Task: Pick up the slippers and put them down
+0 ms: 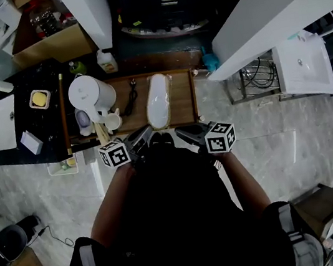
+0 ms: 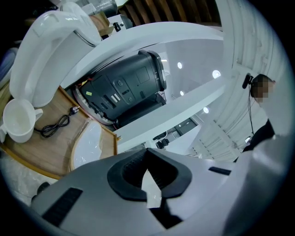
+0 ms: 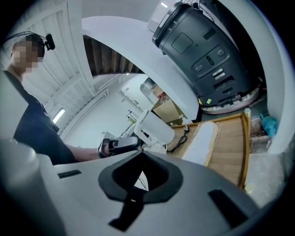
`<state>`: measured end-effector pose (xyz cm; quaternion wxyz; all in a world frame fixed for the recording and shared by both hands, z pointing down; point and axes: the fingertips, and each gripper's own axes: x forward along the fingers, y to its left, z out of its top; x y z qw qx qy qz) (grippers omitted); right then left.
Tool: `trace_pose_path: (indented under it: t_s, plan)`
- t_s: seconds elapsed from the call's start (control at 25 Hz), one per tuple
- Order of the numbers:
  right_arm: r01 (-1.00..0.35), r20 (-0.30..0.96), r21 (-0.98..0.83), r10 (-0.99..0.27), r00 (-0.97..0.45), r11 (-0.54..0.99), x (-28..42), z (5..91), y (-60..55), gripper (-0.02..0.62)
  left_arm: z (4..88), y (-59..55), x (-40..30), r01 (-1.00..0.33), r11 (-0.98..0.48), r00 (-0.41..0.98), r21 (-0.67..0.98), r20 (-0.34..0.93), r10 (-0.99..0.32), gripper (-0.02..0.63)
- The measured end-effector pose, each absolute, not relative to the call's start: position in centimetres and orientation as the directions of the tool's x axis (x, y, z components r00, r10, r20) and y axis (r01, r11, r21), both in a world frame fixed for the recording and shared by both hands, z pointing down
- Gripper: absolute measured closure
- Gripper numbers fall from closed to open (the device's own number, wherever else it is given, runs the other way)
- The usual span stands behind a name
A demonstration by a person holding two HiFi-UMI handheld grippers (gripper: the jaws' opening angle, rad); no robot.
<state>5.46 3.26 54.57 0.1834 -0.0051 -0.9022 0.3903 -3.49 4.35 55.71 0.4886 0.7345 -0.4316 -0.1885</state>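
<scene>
As both grippers hang at the near edge of the wooden tray, I read the left gripper as jaws together, tips meeting, nothing between them. Right gripper is the same: jaws closed tip to tip, empty. Neither touches the slippers.

Slippers: one white, long oval pack, rounded at both ends, under a glossy clear wrap that throws glare. Thin tan rim round the outline. It lies flat on the tray, lengthwise, running from near the tray's far edge almost to its near edge, a bit right of the tray's middle. I can't tell whether one or two slippers are inside the wrap. Bare wood shows between the pack and the tray's right edge.

Black cable lies coiled on the tray just left of the pack, apart from it. White kettle stands at the tray's left end, with white cups beside it toward the near-left corner.

In the head view the left gripper's tips are near the pack's near end, on its left side. The right gripper's tips are on its right, and both are at the tray's near edge.
</scene>
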Motion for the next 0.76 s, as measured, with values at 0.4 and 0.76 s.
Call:
trace_pose_path:
  t_s: [0.4,0.76]
  plan:
    - [-0.091,0.315,-0.715,0.203,-0.927,0.694,5.4,55.1,2.4,0.589,55.3,4.4,-3.0,-0.452,-0.133,0.514,0.882,0.136,-0.847,0.595]
    - [-0.088,0.36,-0.699,0.242,-0.901,0.71,6.0,57.4,2.4,0.589,55.5,4.2,-2.2,-0.447,-0.112,0.491,0.887,0.138,-0.86,0.595]
